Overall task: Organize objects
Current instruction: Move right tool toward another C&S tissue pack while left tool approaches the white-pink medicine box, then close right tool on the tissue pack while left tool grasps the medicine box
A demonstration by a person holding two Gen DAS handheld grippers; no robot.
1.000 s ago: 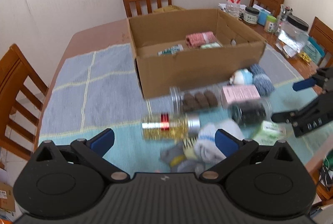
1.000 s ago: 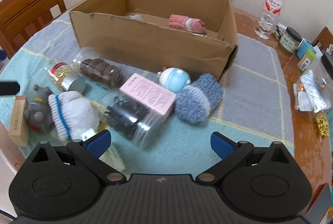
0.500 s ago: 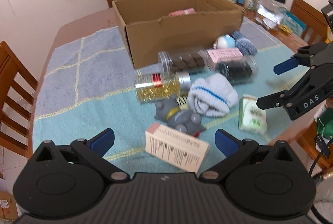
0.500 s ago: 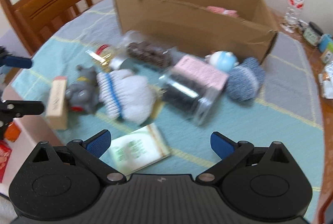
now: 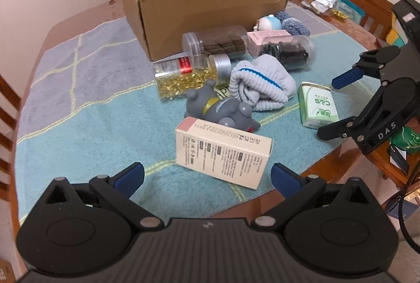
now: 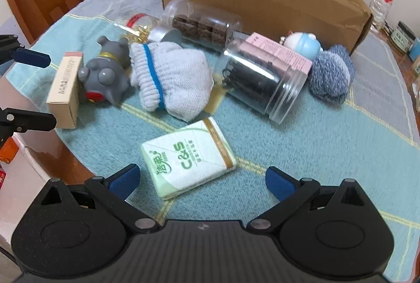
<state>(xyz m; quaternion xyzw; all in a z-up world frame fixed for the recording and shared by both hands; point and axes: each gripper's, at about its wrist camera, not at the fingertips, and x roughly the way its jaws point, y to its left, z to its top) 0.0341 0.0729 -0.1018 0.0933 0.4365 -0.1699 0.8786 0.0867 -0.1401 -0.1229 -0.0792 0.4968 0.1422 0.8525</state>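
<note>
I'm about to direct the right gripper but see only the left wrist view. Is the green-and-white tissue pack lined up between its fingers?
Observer: Partly. In the right wrist view the green-and-white tissue pack lies flat and skewed. Its near end sits between the pads of the open right gripper, closer to its left pad.
Operator: Which way does the grey rubber toy face? I can't make out its face from here.
Observer: The grey rubber toy lies on its side. Its bulging eyes and red mouth are turned toward the right gripper, and its head is against the beige cardboard carton.
</note>
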